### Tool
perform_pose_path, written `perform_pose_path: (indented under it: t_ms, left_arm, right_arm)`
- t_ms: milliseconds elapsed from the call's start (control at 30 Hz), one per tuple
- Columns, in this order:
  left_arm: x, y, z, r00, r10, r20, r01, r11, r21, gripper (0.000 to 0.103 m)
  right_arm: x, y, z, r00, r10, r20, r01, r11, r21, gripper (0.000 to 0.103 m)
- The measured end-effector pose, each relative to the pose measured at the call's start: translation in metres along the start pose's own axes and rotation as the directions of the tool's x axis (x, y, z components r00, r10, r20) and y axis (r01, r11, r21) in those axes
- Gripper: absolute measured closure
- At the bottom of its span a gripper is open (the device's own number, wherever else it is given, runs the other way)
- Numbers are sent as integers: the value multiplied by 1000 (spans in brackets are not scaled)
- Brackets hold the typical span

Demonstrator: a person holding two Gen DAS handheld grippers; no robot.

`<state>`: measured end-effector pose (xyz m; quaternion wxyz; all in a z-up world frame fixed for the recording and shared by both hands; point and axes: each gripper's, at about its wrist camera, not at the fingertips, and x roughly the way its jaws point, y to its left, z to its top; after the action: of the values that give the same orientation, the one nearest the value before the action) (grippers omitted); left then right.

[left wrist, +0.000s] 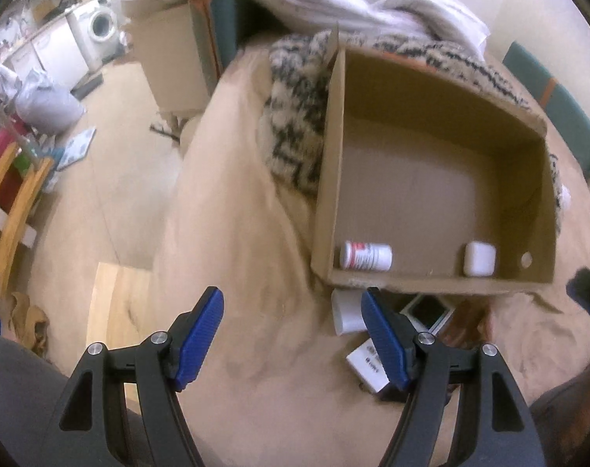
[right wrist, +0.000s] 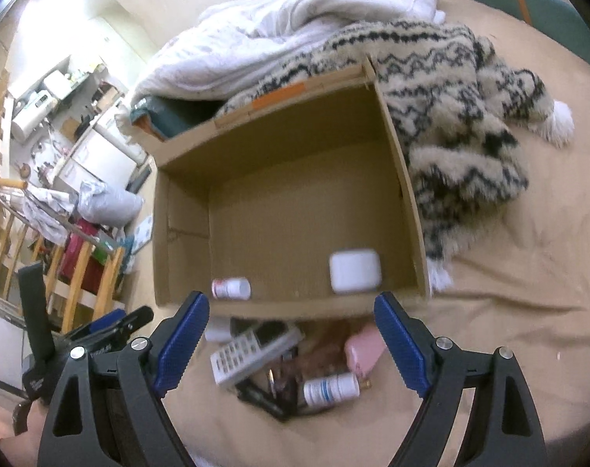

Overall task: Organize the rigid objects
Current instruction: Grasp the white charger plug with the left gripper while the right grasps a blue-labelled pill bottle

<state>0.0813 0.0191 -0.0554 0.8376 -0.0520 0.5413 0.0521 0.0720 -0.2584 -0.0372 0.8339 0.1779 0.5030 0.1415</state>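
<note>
1. Left wrist view: the left gripper (left wrist: 291, 334) is spread wide and holds nothing, hanging over the bed (left wrist: 248, 214) to the left of the box (left wrist: 431, 280). The box sits on the bed with its open top up. Inside, along its near wall, lie a red-labelled bottle (left wrist: 367, 255) in the near-left corner and a white case (left wrist: 479, 258) toward the near-right. The loose pile lies just outside that near wall, ahead and to the right of this gripper. A white tub (left wrist: 345, 311) and a small white carton (left wrist: 367, 367) are partly hidden behind the right finger (left wrist: 384, 344).

2. Right wrist view: the right gripper (right wrist: 291, 344) is also spread and empty, and the pile lies straight ahead between its fingers. The remote (right wrist: 252, 354) lies nearest, its long axis running from lower left to upper right. A white bottle (right wrist: 330, 388) lies on its side lower down, its axis nearly crosswise, with a pink object (right wrist: 363, 348) beside it.

3. My judgement: the right gripper is nearer and better lined up. The remote's slant calls for a wrist turn to close across its narrow width.
</note>
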Motion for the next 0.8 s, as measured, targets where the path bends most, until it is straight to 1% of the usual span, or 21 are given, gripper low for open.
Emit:
perform_pose_path:
  t_ms: [167, 233, 333, 467, 600, 633, 667, 700, 767, 800]
  left_arm:
    - [21, -9, 0, 997, -29, -66, 28, 999, -25, 32]
    - [32, -16, 1, 994, -47, -97, 44, 999, -32, 32]
    - [45, -27, 3, 991, -52, -127, 49, 998, -24, 32]
    - [67, -41, 3, 982, -54, -180, 50, 998, -24, 32]
    - [86, -47, 3, 976, -37, -215, 29, 999, -37, 34]
    - [89, -47, 2, 974, -39, -221, 31, 999, -40, 36]
    - [92, -48, 1, 972, -45, -230, 36, 998, -42, 44]
    - [95, -49, 0, 969, -50, -242, 40, 998, -42, 49]
    - [101, -50, -3, 962, -85, -260, 73, 996, -53, 64]
    - [102, -52, -4, 960, -94, -265, 84, 995, -49, 64]
  right_arm:
    - [11, -6, -15, 997, -12, -71, 15, 999, 39, 11]
    - [15, -8, -19, 995, -32, -95, 37, 998, 47, 11]
    - [23, -11, -22, 990, -49, -134, 57, 997, 58, 11]
    - [29, -13, -24, 987, -55, -150, 65, 996, 65, 11]
    - [32, -16, -23, 985, -52, -164, 65, 995, 70, 11]
    - [33, -17, -23, 984, -51, -169, 64, 995, 72, 11]
    - [35, -18, -24, 983, -47, -176, 62, 995, 78, 11]
    - [36, -19, -23, 982, -46, -184, 62, 995, 83, 11]
    - [43, -24, -25, 975, -41, -216, 65, 993, 103, 11]
    - [48, -27, -26, 971, -30, -239, 60, 991, 121, 11]
